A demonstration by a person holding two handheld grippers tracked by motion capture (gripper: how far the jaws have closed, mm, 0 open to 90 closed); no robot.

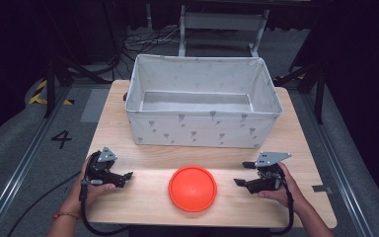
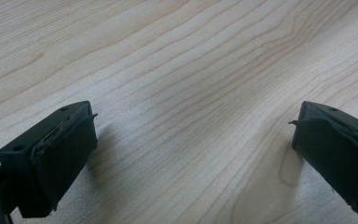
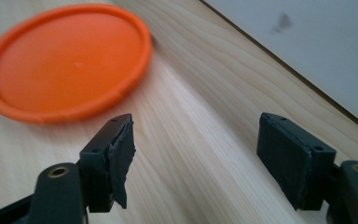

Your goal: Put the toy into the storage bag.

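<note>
High view: your left tongs (image 1: pixel 129 175) & right tongs (image 1: pixel 245 174) both rest on the table (image 1: pixel 143 207), jaws spread wide, nothing held. Orange disc (image 1: pixel 193 188) lies flat btwn them, touching neither. Fabric bin (image 1: pixel 203 129) sits beyond the disc, well past both tongs.

Pale wooden table (image 1: pixel 128 148), grey patterned fabric bin (image 1: pixel 203 129) at its far side, orange disc (image 1: pixel 192 188) near the front edge

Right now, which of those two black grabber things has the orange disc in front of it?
The right gripper: the orange disc lies beyond its open jaws, while the left gripper faces bare table.
</note>
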